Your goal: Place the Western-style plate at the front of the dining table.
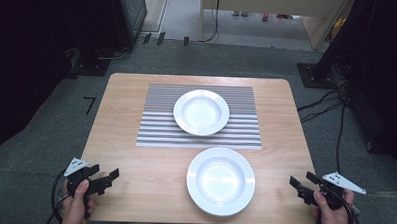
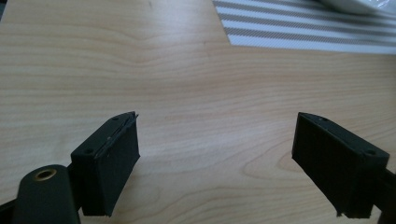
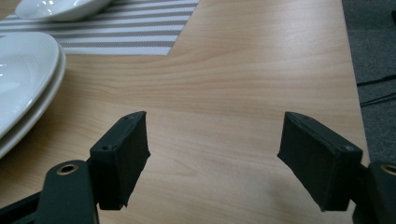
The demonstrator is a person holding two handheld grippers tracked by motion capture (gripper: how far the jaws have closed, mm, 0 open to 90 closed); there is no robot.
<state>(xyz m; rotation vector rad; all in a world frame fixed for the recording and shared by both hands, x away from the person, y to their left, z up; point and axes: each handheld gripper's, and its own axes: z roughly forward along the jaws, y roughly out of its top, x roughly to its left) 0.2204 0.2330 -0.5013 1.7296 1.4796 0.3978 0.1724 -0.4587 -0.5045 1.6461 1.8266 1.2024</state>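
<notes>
1. The left tool (image 1: 108, 178) sits at the near left corner of the table (image 1: 134, 165), held in a hand (image 1: 77, 205); its jaws stand wide apart with nothing between them, bare wood showing in the gap in the left gripper view.
2. The right tool (image 1: 300, 188) sits at the near right corner, held in the other hand (image 1: 333, 217); its jaws are likewise spread wide and hold nothing; in the right gripper view bare wood lies between them.
3. The near plate (image 1: 220, 180), white and round, rests on bare wood between the two tools, closer to the right tool; in the right gripper view its rim (image 3: 28, 88) lies ahead and to the left of that tool's left jaw, apart from it.
4. The far plate (image 1: 201, 111) sits on the striped placemat (image 1: 156, 125), well beyond both tools; the left gripper view shows the mat (image 2: 303, 32) ahead and to the right of its jaws.
5. Neither tool touches a plate.
</notes>
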